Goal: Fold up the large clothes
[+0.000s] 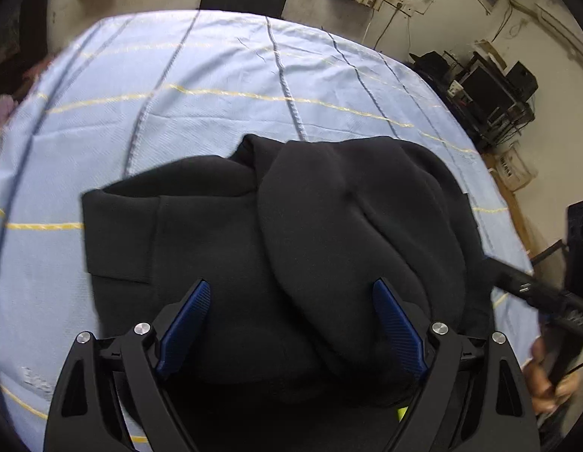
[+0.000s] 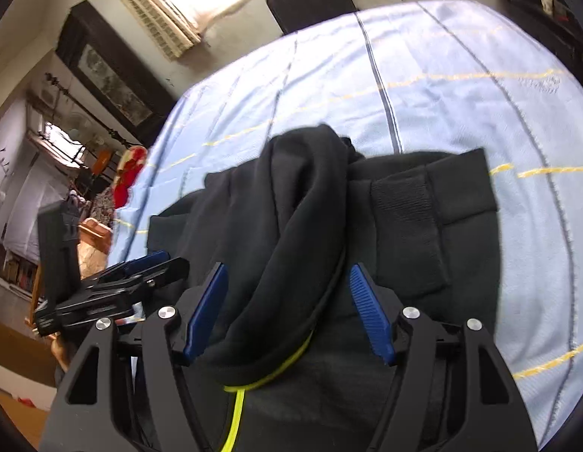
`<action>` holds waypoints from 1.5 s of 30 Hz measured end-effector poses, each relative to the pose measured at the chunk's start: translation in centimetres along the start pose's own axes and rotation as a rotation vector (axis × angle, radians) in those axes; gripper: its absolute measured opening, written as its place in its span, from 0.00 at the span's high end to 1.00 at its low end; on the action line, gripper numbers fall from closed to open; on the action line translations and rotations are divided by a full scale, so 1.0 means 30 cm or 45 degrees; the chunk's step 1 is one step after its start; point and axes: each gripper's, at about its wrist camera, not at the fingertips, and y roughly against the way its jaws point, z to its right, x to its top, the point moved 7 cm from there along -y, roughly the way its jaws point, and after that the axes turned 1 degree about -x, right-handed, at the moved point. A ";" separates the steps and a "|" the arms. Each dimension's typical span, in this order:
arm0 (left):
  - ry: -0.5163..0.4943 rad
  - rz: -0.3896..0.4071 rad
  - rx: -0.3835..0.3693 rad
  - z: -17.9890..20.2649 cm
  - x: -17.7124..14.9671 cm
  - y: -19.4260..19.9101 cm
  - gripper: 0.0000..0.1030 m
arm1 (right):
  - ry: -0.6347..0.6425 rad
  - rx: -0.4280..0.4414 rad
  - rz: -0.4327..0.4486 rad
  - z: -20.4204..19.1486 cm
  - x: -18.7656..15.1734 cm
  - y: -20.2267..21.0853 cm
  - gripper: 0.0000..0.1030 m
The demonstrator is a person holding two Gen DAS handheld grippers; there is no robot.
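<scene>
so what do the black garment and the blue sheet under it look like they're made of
Black garment: looks like thick matte knit, probably cotton fleece; soft rounded folds and a ribbed cuff suggest a sweatshirt. Blue sheet: thin woven cloth, likely cotton, matte, with a fine diagonal weave and woven dark and yellow stripes.

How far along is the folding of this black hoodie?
Mostly done: the black hoodie lies in a compact bundle on the blue sheet. Nothing is in hand; the left gripper and right gripper are open. Left: flattening the hood bunched on top.
</scene>
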 end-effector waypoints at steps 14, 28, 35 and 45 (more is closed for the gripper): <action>-0.104 0.151 0.006 0.097 0.145 0.137 0.94 | -0.055 0.168 -0.058 -0.061 -0.004 0.009 0.79; -0.219 0.103 0.155 0.056 -0.105 0.043 0.92 | -0.005 0.018 -0.138 0.060 -0.215 -0.004 0.78; -0.229 0.164 0.186 0.041 -0.083 0.116 0.76 | 0.050 -0.026 -0.085 0.053 -0.209 0.042 0.68; -0.331 0.252 0.125 0.216 0.037 0.160 0.75 | 0.171 0.027 0.109 -0.119 -0.019 0.110 0.68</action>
